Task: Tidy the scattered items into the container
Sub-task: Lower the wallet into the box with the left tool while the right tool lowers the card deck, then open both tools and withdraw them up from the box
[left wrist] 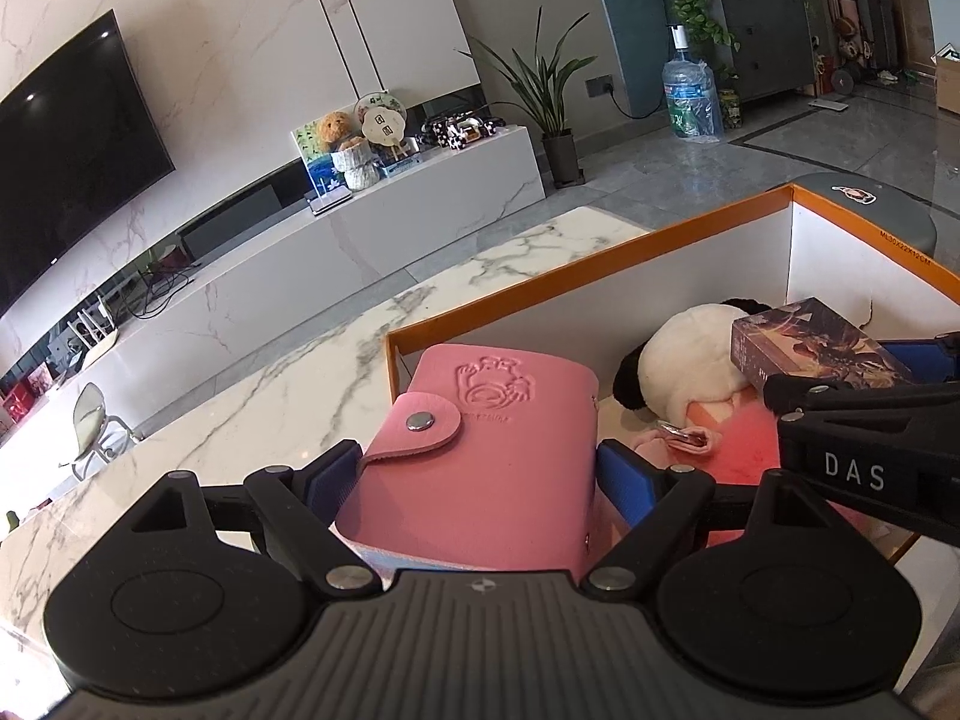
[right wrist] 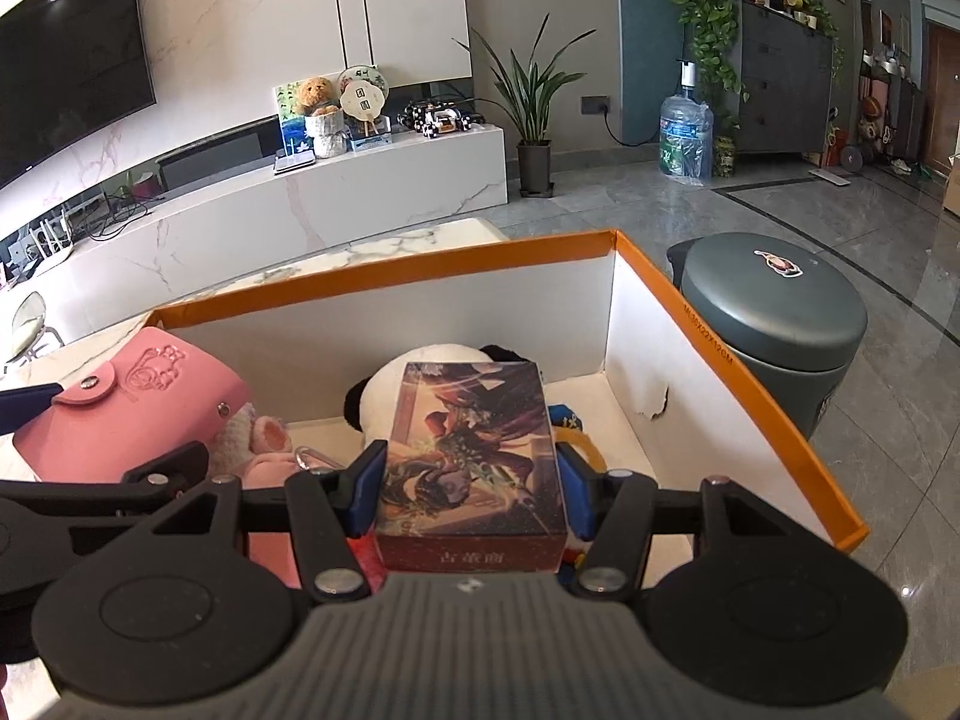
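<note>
My left gripper (left wrist: 480,468) is shut on a pink card wallet (left wrist: 480,456) with a snap flap, held over the near left corner of the orange-rimmed white box (left wrist: 576,267). My right gripper (right wrist: 471,483) is shut on a dark illustrated card box (right wrist: 474,468), held above the orange-rimmed box (right wrist: 720,360). The card box also shows at the right of the left wrist view (left wrist: 810,348), and the wallet at the left of the right wrist view (right wrist: 132,408). Inside lie a panda plush (left wrist: 684,360), a pink plush toy (right wrist: 264,438) and other small items, partly hidden.
The box stands on a white marble table (left wrist: 252,408). A grey round bin (right wrist: 780,318) stands just beyond the box's right wall. A TV unit (right wrist: 288,198), a plant (right wrist: 534,108) and a water bottle (right wrist: 684,138) stand across the floor.
</note>
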`<state>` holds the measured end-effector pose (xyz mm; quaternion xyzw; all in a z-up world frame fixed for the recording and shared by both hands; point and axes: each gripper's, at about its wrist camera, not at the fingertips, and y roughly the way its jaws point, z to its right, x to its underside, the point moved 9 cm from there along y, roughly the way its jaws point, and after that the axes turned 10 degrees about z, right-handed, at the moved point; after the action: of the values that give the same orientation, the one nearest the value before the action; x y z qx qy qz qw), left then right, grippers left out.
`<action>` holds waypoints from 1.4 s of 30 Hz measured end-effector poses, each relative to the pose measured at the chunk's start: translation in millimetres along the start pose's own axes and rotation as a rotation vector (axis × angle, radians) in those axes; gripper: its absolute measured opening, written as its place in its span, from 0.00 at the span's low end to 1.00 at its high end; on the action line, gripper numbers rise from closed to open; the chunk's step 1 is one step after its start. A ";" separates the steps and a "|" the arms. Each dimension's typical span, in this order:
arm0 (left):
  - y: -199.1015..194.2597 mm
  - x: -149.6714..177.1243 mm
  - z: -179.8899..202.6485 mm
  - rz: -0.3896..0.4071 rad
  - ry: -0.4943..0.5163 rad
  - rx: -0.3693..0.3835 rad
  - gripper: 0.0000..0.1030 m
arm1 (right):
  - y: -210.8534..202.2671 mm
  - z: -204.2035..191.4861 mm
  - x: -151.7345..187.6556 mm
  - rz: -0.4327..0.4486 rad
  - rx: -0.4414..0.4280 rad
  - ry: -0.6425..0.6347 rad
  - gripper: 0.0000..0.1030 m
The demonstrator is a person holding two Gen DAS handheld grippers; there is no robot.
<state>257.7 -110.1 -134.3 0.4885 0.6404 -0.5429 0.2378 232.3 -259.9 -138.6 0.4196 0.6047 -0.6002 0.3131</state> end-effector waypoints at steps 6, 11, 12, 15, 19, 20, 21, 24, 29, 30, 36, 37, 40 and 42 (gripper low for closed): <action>-4.4 4.2 1.1 -0.002 -0.003 0.009 0.98 | 0.5 -1.2 -0.9 -0.002 -0.002 0.007 0.60; -10.3 4.1 1.1 -0.013 0.003 0.023 0.98 | -0.9 -0.8 -2.5 0.008 -0.004 0.023 0.66; -10.8 3.5 0.6 -0.015 -0.003 0.022 0.98 | -1.8 -0.7 -3.7 0.013 -0.003 0.025 0.67; -15.7 0.4 -1.3 -0.011 -0.026 0.020 0.98 | -5.1 -1.4 -5.4 0.023 -0.004 0.025 0.67; -27.8 -10.5 -5.0 0.035 -0.002 -0.003 0.98 | -12.2 0.4 -11.2 0.041 0.003 0.040 0.70; -30.2 -13.0 -6.5 0.039 -0.003 -0.005 0.98 | -14.2 1.2 -12.9 0.044 0.006 0.045 0.71; -32.9 -15.1 -8.7 0.044 -0.008 -0.008 0.98 | -16.4 1.5 -14.4 0.047 0.009 0.049 0.71; -41.4 -21.0 -14.4 0.054 -0.029 -0.019 0.98 | -24.4 1.2 -18.7 0.055 0.008 0.051 0.72; -62.6 -31.5 -22.1 0.083 -0.047 -0.033 0.98 | -45.0 0.0 -30.8 0.087 0.011 0.044 0.74; -67.4 -33.6 -23.5 0.088 -0.051 -0.035 0.98 | -49.7 0.1 -33.4 0.096 0.012 0.042 0.74; -95.2 -40.8 -34.3 0.091 -0.085 -0.050 0.98 | -79.6 -2.4 -45.2 0.132 0.017 0.031 0.81; -100.0 -42.0 -37.3 0.093 -0.097 -0.052 0.98 | -85.5 -4.1 -46.9 0.136 0.015 0.028 0.82; -115.7 -47.8 -44.3 0.112 -0.132 -0.057 0.98 | -103.3 -7.6 -52.7 0.157 0.010 0.013 0.82; -128.0 -52.4 -49.2 0.132 -0.150 -0.067 0.98 | -115.9 -9.4 -57.0 0.182 0.011 0.002 0.83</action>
<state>177.1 -75.2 -16.7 0.4792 0.6052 -0.5393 0.3365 156.8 -249.7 -33.9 0.4751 0.5613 -0.5720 0.3633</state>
